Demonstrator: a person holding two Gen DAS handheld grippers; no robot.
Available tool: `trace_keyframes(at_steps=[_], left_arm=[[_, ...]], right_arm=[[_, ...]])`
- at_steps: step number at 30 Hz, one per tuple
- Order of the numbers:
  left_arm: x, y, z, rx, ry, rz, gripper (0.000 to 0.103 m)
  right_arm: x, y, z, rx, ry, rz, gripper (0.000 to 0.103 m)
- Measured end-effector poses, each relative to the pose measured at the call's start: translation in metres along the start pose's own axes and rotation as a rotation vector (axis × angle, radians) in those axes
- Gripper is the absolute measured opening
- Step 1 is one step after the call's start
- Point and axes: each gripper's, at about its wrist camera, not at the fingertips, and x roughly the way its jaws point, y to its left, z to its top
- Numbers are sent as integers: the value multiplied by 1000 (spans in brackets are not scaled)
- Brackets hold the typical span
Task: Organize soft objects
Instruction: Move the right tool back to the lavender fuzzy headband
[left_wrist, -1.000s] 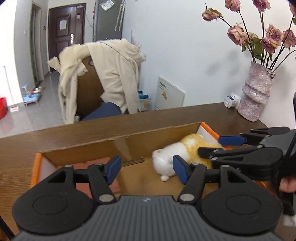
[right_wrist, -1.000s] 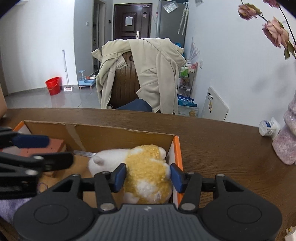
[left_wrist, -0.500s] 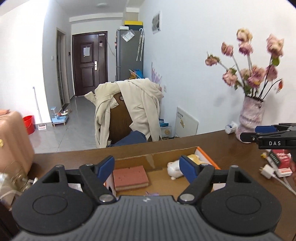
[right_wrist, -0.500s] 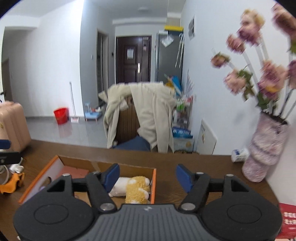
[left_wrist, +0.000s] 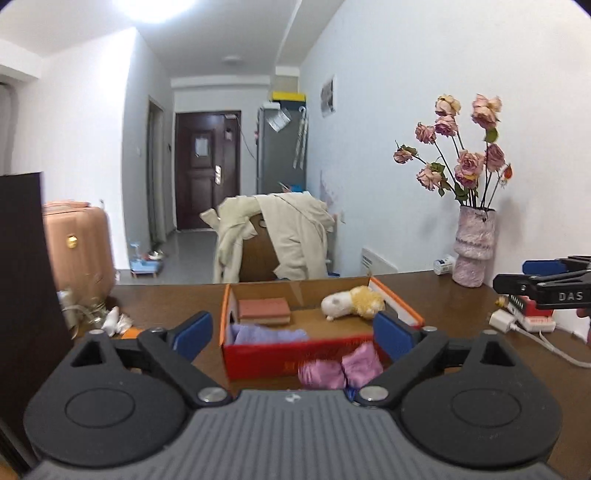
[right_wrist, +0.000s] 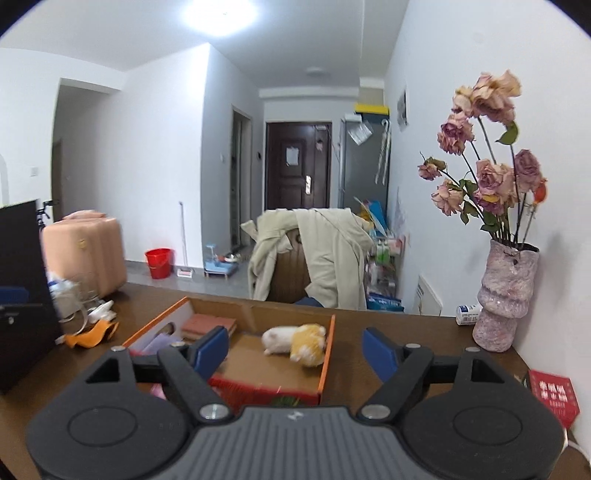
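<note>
An open orange-and-red cardboard box (left_wrist: 295, 350) (right_wrist: 327, 354) stands on the brown table. Inside lie a white-and-yellow plush animal (left_wrist: 351, 302) (right_wrist: 295, 338), a pink sponge block (left_wrist: 264, 310) (right_wrist: 210, 325) and a lilac cloth (left_wrist: 269, 335). A pink satin soft item (left_wrist: 338, 371) lies on the table in front of the box. My left gripper (left_wrist: 291, 336) is open and empty, held back above the box's near side. My right gripper (right_wrist: 295, 349) is open and empty; it also shows in the left wrist view (left_wrist: 543, 280) at the right edge.
A pink vase of dried roses (left_wrist: 474, 254) (right_wrist: 506, 295) stands at the back right by the wall. A white plug and cable (left_wrist: 517, 325) and a red booklet (right_wrist: 552, 393) lie at the right. Clutter (right_wrist: 88, 321) lies at the left. A coat-draped chair (left_wrist: 273, 240) stands behind.
Both grippers have pulled back and up from the box. The right gripper has let go of the plush animal, which now lies in the box. Both have opened wider.
</note>
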Motion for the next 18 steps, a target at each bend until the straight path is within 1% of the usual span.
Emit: trace_keyframes(at_steps=[1,3,6,8,11,13,14,16,18], left_arm=[[-7,-3,-10,0,0,-4,98],[-24,-7,-31,-16,6,7,99],[-46,-6,-58,-39,14,30,100],[-57,-5,-73,-55,31,18,100],[-63,-6,-85,-30,51,-2,101],[-57,-7,-87,-26,70,8,101],[-55,-7,-88,-28,74,9,101],[-52,-5,-88,-41,74,-2,101],[-50,-3,-89,-52,69,2,101]], right_arm=[[-12,4,-12,0,-11,6,81],[-33,14,-34,3,-37,21,88],[-59,25,-63,12,-58,28,89],[-75,33,-81,19,-59,31,89],[-95,42,-104,47,-58,43,92],[-99,47,-112,60,-48,73,92],[-99,48,-113,47,-44,87,92],[-98,52,-113,21,-45,78,92],[-97,55,-112,24,-51,81,92]])
